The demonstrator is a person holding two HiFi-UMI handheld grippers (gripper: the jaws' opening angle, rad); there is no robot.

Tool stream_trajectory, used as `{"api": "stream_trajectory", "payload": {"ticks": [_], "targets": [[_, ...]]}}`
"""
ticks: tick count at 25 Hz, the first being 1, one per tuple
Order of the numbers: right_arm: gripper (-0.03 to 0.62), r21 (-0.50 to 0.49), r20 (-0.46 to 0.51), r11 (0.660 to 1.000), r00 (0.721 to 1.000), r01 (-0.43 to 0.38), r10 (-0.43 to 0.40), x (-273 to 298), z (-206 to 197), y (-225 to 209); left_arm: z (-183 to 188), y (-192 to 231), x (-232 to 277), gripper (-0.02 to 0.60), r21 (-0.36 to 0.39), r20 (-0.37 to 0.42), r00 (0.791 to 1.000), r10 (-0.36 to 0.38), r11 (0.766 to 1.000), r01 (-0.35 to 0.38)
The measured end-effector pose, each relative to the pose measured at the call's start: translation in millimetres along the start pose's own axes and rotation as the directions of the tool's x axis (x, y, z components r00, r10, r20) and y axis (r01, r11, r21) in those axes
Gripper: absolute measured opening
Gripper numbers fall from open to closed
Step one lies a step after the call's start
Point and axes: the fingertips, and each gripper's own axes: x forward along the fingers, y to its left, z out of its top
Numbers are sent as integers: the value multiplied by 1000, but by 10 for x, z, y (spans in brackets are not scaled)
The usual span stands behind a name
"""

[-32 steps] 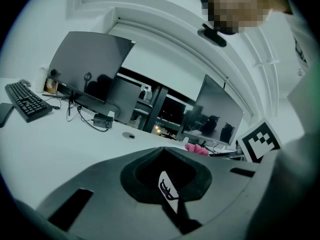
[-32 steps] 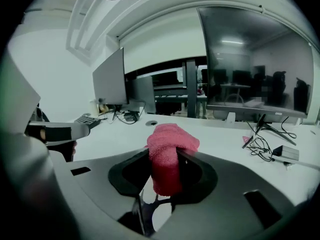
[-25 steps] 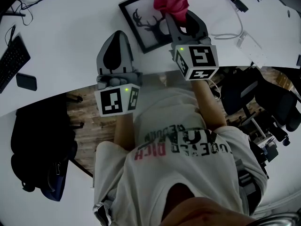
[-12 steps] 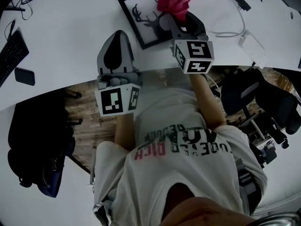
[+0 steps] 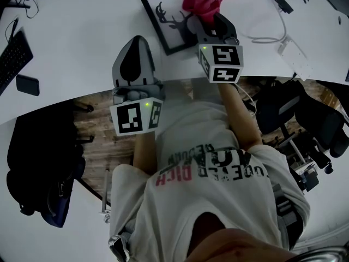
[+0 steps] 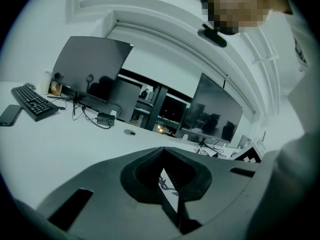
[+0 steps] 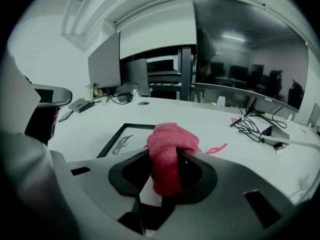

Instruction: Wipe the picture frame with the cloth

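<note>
Nearest, the left gripper (image 5: 135,40) is hanging over the near edge of the white table (image 5: 76,31). Its jaws are pressed together and holding nothing. Its own view is showing only a thin bit of the picture frame (image 5: 158,27) through the slit.

Farther right, the right gripper (image 7: 165,156) is squeezing the pink cloth (image 7: 168,146) over that frame. In the head view the cloth and gripper are hiding the frame's right side. It is hard to tell if the cloth is touching it.

The far monitors (image 6: 90,69) are showing only in the gripper views.
</note>
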Motion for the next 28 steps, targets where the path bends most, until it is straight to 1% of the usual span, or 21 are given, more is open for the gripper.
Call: {"api": "stream_trajectory", "payload": {"ticks": [5, 10, 21, 28], "targets": [[115, 1, -10, 1000, 1000, 2, -2, 0, 14, 18, 13, 18, -21, 0, -4, 5, 1000, 4, 1000, -4], [115, -17, -28, 1000, 999, -19, 18, 8, 8, 134, 22, 57, -30, 0, -10, 8, 1000, 10, 1000, -10], [115, -23, -30, 999, 999, -35, 34, 30, 20, 266, 11, 115, -45, 0, -18, 9, 1000, 12, 1000, -12], [115, 0, -40, 998, 997, -65, 65, 12, 23, 369, 30, 121, -51, -1, -19, 13, 1000, 6, 1000, -5]]}}
